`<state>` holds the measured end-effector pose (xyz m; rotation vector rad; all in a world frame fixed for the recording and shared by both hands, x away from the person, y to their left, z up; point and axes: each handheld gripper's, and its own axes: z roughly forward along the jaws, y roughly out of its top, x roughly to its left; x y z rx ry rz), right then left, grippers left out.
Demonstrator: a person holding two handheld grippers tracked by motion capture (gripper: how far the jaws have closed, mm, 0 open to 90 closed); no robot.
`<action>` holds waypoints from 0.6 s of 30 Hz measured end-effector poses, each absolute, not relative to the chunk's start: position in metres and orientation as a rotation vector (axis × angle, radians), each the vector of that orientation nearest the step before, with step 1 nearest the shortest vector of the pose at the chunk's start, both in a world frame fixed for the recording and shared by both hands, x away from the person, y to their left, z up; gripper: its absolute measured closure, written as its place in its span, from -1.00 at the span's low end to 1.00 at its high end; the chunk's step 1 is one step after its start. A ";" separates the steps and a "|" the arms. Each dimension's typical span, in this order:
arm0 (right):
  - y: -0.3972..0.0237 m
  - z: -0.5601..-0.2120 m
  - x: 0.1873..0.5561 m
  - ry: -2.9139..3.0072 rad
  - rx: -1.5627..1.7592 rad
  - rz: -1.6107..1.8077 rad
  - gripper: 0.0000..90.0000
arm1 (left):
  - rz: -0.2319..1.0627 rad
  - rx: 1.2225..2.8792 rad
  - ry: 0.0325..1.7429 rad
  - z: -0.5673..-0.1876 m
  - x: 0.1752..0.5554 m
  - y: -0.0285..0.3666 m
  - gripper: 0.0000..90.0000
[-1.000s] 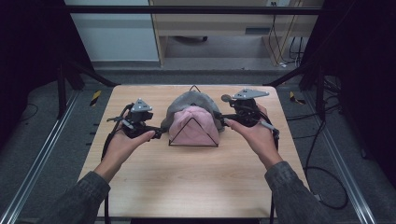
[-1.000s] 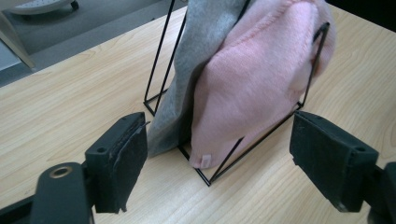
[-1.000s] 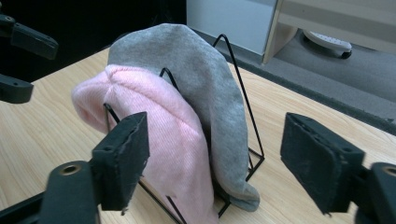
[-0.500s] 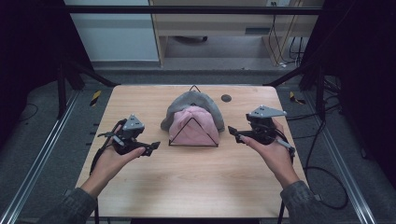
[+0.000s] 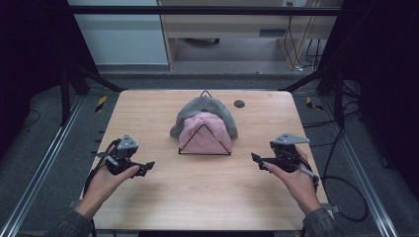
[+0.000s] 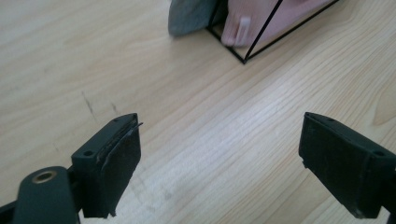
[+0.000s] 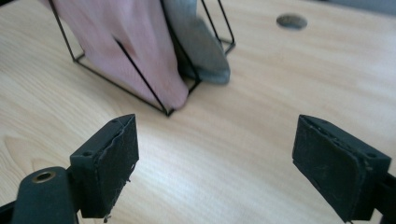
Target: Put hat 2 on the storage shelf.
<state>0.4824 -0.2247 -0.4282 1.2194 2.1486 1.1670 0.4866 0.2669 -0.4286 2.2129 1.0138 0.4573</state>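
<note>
A black wire rack [image 5: 204, 146] of triangular shape stands at the table's middle, draped with a pink cloth [image 5: 206, 134] in front and a grey cloth [image 5: 198, 107] behind. Both cloths hang over the rack's frame. My left gripper [image 5: 146, 167] sits low on the left of the table, open, jaws empty and pointing towards the rack. My right gripper [image 5: 257, 160] rests at the right side, open and empty too. The left gripper view has the rack's corner [image 6: 243, 59] and the pink cloth [image 6: 252, 18] far ahead. The right gripper view has the pink cloth [image 7: 121, 51] and grey cloth [image 7: 201, 46] ahead.
The wooden table [image 5: 207, 197] has a small dark round hole [image 5: 239, 103] near its back right. Cables trail off both grippers. Dark frame posts stand at both sides, and shelving stands beyond the table's far edge.
Both grippers have drawn back from the rack and the cloths, towards the person and outwards to the table's sides. The cloths stay draped on the rack.
</note>
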 end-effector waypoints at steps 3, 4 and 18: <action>-0.225 -0.443 0.480 2.155 1.259 1.150 -0.67 | 0.428 2.213 1.041 -0.440 0.487 0.271 -0.73; -0.225 -0.443 0.480 2.155 1.259 1.150 -0.67 | 0.428 2.213 1.041 -0.440 0.487 0.271 -0.73; -0.229 -0.496 0.488 2.273 1.401 0.973 -0.78 | 0.327 2.216 1.143 -0.486 0.491 0.278 -0.74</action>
